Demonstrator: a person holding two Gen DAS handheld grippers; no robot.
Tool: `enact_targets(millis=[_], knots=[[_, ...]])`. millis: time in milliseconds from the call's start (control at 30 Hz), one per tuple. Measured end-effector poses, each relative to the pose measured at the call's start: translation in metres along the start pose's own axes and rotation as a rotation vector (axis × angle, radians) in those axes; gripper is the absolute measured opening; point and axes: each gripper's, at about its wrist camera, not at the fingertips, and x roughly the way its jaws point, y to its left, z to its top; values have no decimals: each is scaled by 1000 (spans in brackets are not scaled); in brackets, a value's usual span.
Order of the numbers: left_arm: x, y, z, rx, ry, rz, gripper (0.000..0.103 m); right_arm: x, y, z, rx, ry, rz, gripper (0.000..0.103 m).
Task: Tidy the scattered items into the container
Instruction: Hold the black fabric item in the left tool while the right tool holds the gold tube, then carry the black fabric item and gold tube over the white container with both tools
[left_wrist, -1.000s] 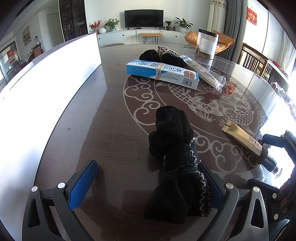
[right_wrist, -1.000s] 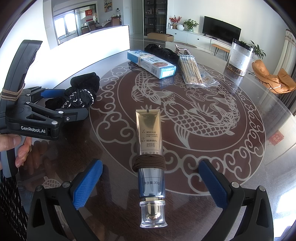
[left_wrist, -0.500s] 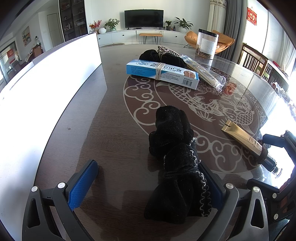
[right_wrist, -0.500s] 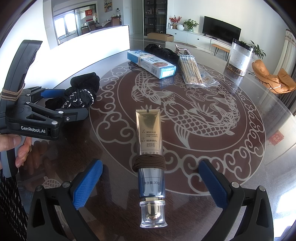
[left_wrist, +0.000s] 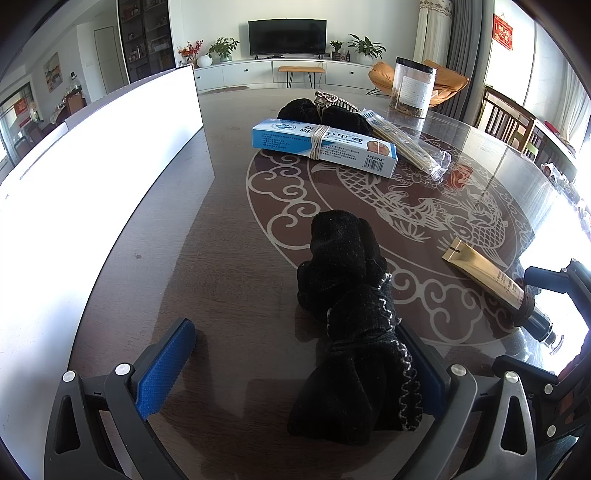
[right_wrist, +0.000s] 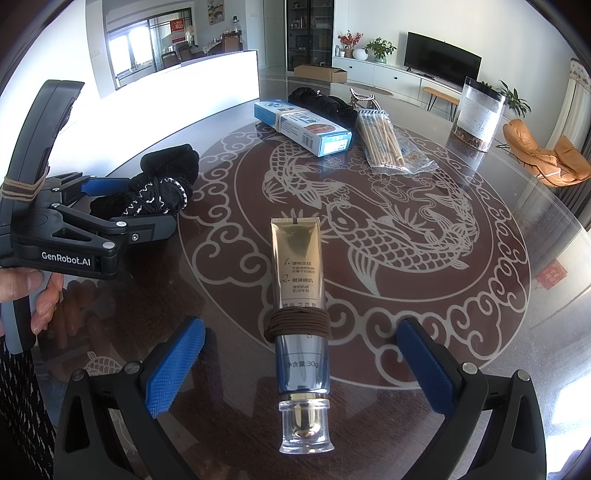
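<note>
Both grippers sit low over the table (left_wrist: 229, 221), each spread wide around one item. The left gripper (left_wrist: 299, 365) straddles a black sock bundle (left_wrist: 354, 325): the bundle lies against the right finger, with a clear gap to the left pad (left_wrist: 166, 369), so nothing is clamped. In the right wrist view the same gripper (right_wrist: 122, 206) shows from the side, a hand (right_wrist: 33, 291) on its handle.

The right gripper (right_wrist: 303, 365) is wide too — a gold tube (right_wrist: 299, 291) lies on the glass midway between its blue pads (right_wrist: 173, 369), cap end toward the camera, a brown hair tie wound round its middle, touching neither pad.

Farther back lie a blue box (left_wrist: 325, 147) bound with a rubber band, a second black bundle (left_wrist: 325, 114) just behind it, and a bag of chopsticks (right_wrist: 384, 144) beside the box. A clear jar (right_wrist: 478, 114) stands well apart. The white container (left_wrist: 96, 177) runs along the table's left side, its wall near the socks.
</note>
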Motion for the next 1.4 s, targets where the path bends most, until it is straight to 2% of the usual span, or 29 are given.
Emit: enact_targets(millis=[300,367,433,500,567,600,633,667,700,733,767,833,967,1167,1300,1400], knots=[[1,0,1,7,14,-4,103,0,0,-1,1,-1,0,103],[2,-3,7,40,82,-23,103,0,0,0,-1,2,2,103],[5,-8,14,65,158,-37,103,2,-1,7,-33,65,25,102],[5,-15,17,89,191,-53,102,2,-4,16,-50,122,31,99],[3,-21,20,118,168,-58,83,-3,-10,25,-50,152,48,86],[2,-21,22,120,159,-65,78,-5,-13,31,-42,177,63,82],[1,-21,24,120,152,-65,65,-4,-15,33,-35,202,69,75],[-1,-21,26,119,146,-66,44,0,-17,36,-29,242,73,68],[-3,-20,27,121,146,-74,33,3,-18,36,-25,278,68,63],[-6,-18,27,121,151,-87,31,2,-18,37,-33,278,55,51],[-11,-16,26,118,144,-105,31,1,-17,38,-48,288,38,29],[-22,-11,20,112,121,-110,31,-3,-16,39,-41,304,34,30],[-52,4,13,71,78,-158,31,-24,-14,38,1,258,51,30],[-95,26,7,36,28,-180,31,-47,-12,29,122,215,128,29],[-138,53,20,13,-46,-169,31,-67,-7,48,160,144,184,29],[-164,94,35,-43,-81,-154,31,-86,8,80,153,74,219,30]])
